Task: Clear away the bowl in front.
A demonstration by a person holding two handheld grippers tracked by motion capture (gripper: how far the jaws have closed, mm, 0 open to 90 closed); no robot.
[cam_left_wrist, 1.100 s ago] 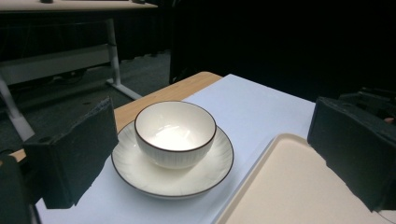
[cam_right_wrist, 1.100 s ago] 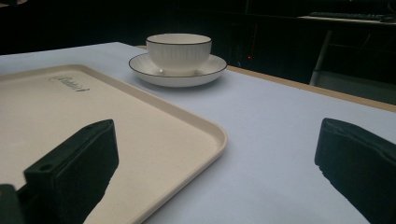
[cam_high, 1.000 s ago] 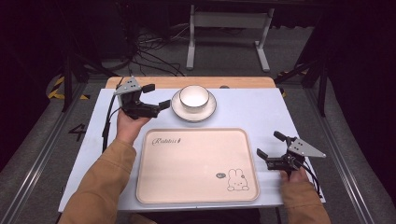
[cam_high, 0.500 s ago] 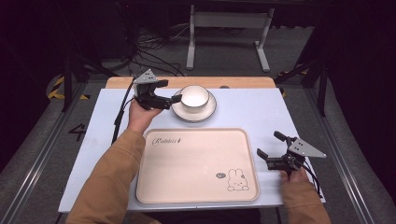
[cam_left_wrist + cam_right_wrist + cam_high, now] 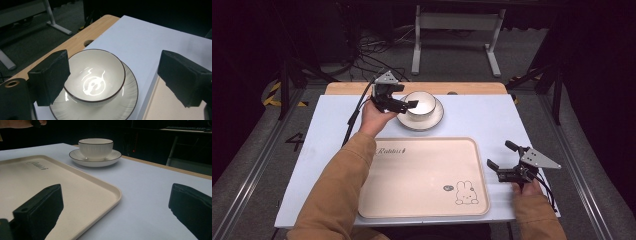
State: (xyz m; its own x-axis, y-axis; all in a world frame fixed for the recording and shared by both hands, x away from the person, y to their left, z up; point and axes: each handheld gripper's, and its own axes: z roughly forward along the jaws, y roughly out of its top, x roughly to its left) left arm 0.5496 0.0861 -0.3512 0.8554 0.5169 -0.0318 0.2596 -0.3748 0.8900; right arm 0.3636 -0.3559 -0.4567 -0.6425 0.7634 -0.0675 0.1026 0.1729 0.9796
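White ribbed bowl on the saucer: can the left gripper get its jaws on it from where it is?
Probably yes. The left gripper is open right at the white ribbed bowl, jaws on either side of the near rim, nothing between them.

You see a white bowl (image 5: 95,76) with a dark rim line on a matching ribbed saucer (image 5: 130,100), and a beige tray (image 5: 422,180) printed with a rabbit.

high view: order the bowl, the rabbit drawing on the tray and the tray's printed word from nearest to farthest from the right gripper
From the right gripper:
1. rabbit drawing, on the tray's near right corner, just left of the gripper.
2. bowl, on its saucer beyond the tray, at the left gripper.
3. printed word, at the tray's far left corner.
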